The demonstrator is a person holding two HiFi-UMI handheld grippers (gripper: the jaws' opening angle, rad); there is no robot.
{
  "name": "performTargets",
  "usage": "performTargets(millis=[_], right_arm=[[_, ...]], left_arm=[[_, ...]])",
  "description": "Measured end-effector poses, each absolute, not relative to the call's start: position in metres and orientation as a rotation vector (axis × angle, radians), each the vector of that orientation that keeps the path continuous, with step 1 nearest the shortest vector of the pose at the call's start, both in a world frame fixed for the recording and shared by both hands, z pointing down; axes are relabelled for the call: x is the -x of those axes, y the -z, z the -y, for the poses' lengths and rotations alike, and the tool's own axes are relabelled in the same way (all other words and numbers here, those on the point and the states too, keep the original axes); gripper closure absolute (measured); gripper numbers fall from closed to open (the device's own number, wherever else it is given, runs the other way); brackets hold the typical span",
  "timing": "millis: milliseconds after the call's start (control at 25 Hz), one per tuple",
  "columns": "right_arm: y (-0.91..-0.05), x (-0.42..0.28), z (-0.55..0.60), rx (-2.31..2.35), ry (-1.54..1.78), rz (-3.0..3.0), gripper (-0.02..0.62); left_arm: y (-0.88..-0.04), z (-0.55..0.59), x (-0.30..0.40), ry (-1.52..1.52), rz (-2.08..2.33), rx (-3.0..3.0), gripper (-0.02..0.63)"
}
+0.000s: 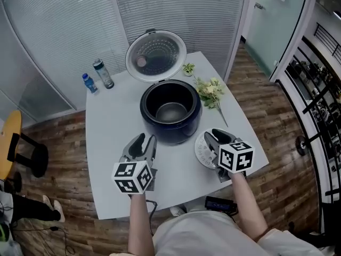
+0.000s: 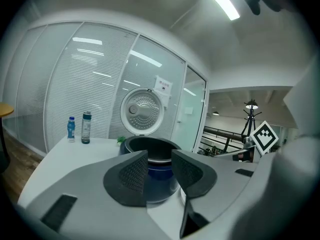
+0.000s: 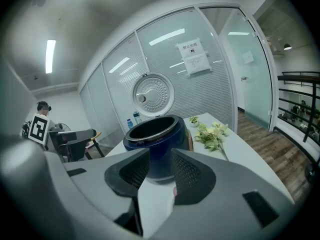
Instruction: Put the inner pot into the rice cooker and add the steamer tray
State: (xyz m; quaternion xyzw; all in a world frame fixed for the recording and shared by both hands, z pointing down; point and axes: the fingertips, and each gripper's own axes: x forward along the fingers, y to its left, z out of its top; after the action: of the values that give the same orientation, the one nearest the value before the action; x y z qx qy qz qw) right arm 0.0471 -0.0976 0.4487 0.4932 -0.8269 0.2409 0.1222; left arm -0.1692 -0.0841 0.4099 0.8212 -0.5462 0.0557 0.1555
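The dark blue rice cooker point(image 1: 170, 122) stands mid-table with its round lid point(image 1: 156, 55) swung up behind it. The inner pot point(image 1: 171, 112) sits inside, its grey bottom showing. A white perforated steamer tray point(image 1: 202, 152) lies flat on the table at the cooker's front right, partly under my right gripper point(image 1: 216, 136). My left gripper point(image 1: 144, 142) hovers just in front of the cooker's left side. Both grippers are open and hold nothing. The cooker point(image 2: 150, 146) shows beyond the left gripper point(image 2: 160, 166), and the cooker point(image 3: 155, 139) likewise fills the gap of the right gripper point(image 3: 161, 171).
Two bottles point(image 1: 98, 78) stand at the table's back left. A spray of pale flowers point(image 1: 211, 94) and a small green plant point(image 1: 188, 68) lie right of the cooker. The white table point(image 1: 109, 143) ends close behind my grippers. A glass partition runs behind the table.
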Motion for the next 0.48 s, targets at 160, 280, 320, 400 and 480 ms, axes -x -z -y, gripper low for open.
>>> performTargets(millis=[160,280,320,400,480], right_arm=[[-0.451,-0.043,0.088,-1.428,-0.702,2.414,0.46],[-0.452,-0.046,0.08,-1.433,-0.696,2.403,0.46],[-0.453,-0.049,0.077,-1.439,-0.695,2.396,0.46],[-0.456,-0.055,0.07,-1.453,-0.697,2.383,0.46],[-0.46,-0.062,0.062,-1.473,-0.711,2.372,0.46]], left_arm=[[-0.415,0.066,0.17,-0.177,1.566,-2.345,0.456],[-0.43,0.055,0.16,-0.169,1.47,-2.316,0.458],[-0.437,0.051,0.154,-0.139,1.402,-2.293,0.47],[-0.447,0.045,0.142,-0.021,1.261,-2.231,0.493],[-0.456,0.04,0.132,0.079,1.168,-2.187,0.532]])
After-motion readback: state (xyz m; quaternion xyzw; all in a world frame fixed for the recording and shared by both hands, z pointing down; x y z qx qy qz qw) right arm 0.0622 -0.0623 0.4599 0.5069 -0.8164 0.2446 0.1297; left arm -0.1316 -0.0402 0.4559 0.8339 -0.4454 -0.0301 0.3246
